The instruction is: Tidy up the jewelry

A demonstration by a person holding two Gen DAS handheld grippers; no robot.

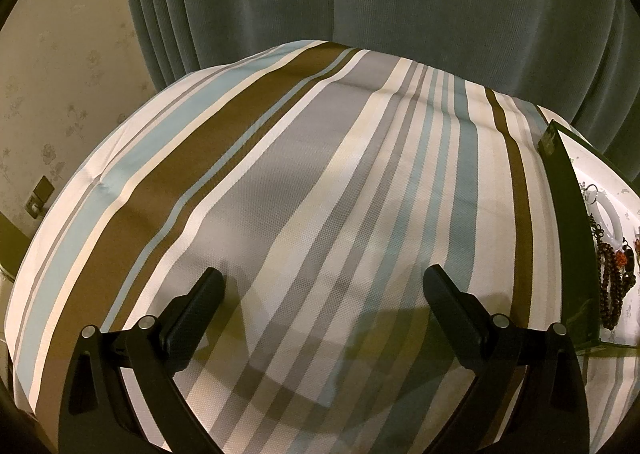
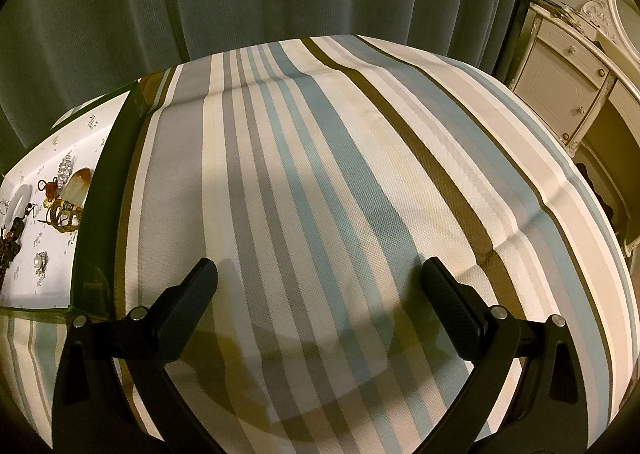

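Jewelry — dark brown bead strands, a white bangle, a gold filigree cuff, a pearl brooch — lies in a dark-rimmed white tray on striped cloth. Left gripper and right gripper hover spread, empty.

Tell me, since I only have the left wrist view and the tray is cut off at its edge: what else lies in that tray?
Observer: A gold openwork bracelet lies beside the dark wall of the tray.
Operator: Anything smaller near it?
Observer: A pearl brooch sits apart from it, nearer the camera.
Operator: Is the right tool free?
Observer: Yes, the right tool is open and empty above the striped cloth.
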